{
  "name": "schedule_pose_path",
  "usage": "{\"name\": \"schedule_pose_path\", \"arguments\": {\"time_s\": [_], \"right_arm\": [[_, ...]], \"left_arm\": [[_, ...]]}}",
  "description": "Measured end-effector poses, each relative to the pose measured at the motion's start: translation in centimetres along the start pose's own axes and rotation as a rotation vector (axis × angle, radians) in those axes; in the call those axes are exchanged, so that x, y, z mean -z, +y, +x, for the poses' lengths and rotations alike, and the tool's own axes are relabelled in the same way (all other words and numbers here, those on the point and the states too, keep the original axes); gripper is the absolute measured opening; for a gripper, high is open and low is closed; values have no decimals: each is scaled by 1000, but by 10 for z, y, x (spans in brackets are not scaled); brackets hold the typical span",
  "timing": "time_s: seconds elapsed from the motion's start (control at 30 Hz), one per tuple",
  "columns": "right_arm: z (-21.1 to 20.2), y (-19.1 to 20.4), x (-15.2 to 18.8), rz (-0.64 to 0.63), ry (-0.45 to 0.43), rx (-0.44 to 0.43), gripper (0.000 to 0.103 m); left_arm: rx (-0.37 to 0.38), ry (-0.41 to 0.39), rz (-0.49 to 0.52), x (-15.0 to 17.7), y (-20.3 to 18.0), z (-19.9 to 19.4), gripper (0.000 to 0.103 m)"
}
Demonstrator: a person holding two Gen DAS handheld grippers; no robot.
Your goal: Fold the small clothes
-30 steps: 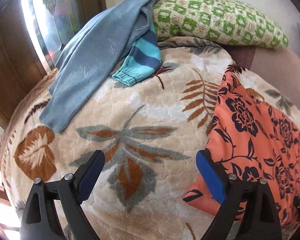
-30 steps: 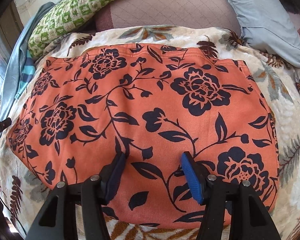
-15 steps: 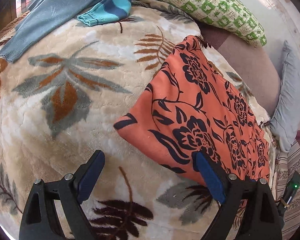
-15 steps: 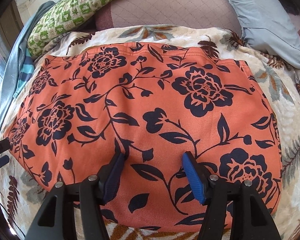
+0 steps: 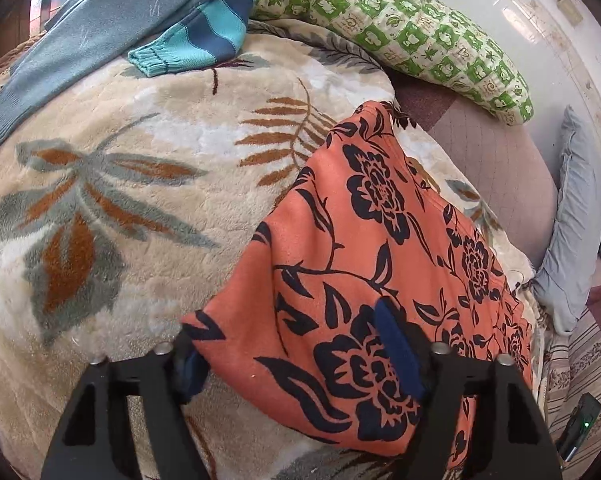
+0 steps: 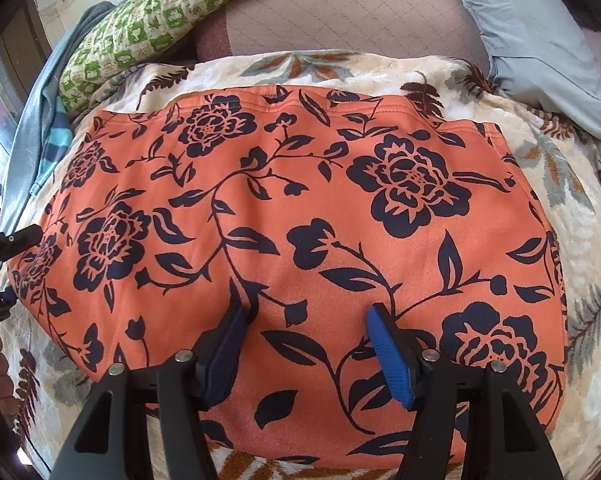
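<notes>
An orange garment with dark blue flowers (image 6: 300, 216) lies flat on a cream leaf-patterned blanket (image 5: 112, 208). My left gripper (image 5: 296, 356) is open at the garment's (image 5: 360, 280) near left corner: the left finger sits under the corner's edge, the right finger rests on top of the cloth. My right gripper (image 6: 308, 356) is open and empty just above the garment's near edge, at its middle. The left gripper's tips show at the far left of the right wrist view (image 6: 4, 248).
A grey-blue sweater (image 5: 100, 28) and a teal striped sleeve (image 5: 196, 40) lie at the blanket's far left. A green checked pillow (image 5: 400, 28), a brown quilted cushion (image 6: 340, 12) and a pale blue pillow (image 6: 540, 40) line the back. A small black device (image 5: 580, 424) lies at right.
My left gripper swung right and came forward onto the garment's left corner, which now lies between its fingers. The right gripper has hardly moved.
</notes>
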State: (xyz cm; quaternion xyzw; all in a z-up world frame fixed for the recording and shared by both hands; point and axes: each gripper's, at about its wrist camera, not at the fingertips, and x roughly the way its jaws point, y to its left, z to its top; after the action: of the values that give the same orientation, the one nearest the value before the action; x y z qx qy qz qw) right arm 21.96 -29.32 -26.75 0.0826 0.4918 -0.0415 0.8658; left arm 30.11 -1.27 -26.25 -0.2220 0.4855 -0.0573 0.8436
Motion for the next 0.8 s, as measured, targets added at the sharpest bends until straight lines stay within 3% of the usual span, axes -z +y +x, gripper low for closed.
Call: {"name": "schedule_pose_path", "arguments": {"time_s": [0.07, 0.13, 0.3, 0.33, 0.4, 0.43, 0.47, 0.53, 0.6, 0.67, 0.8], "right_arm": [[0, 0, 1, 1, -5, -2, 67], [-1, 1, 2, -2, -11, -1, 67], [-2, 0, 5, -2, -34, -9, 67], [-2, -1, 6, 2, -43, -13, 68], [-3, -2, 9, 10, -63, -18, 68], [-4, -2, 10, 12, -72, -17, 68], [-5, -1, 11, 14, -79, -15, 68], [-10, -2, 13, 25, -87, -21, 68], [-20, -9, 15, 61, -98, -63, 68], [-37, -22, 22, 118, -144, -92, 68], [-77, -56, 40, 232, -253, -100, 68]], "left_arm": [[-12, -9, -9, -1, 2, 1, 50], [-3, -6, -13, -2, 3, 2, 43], [9, -2, -25, -3, 6, 4, 36], [13, -2, -30, -3, 6, 6, 37], [26, 6, -5, -4, 1, 9, 50], [39, 13, 32, -4, -4, 11, 64], [40, 15, 80, -2, -11, 13, 72], [-16, 10, 167, 3, -22, 14, 71], [-56, -7, 197, 6, -24, 13, 60], [-39, -6, 171, 3, -19, 11, 39], [32, 8, 100, -2, -7, 5, 27]]}}
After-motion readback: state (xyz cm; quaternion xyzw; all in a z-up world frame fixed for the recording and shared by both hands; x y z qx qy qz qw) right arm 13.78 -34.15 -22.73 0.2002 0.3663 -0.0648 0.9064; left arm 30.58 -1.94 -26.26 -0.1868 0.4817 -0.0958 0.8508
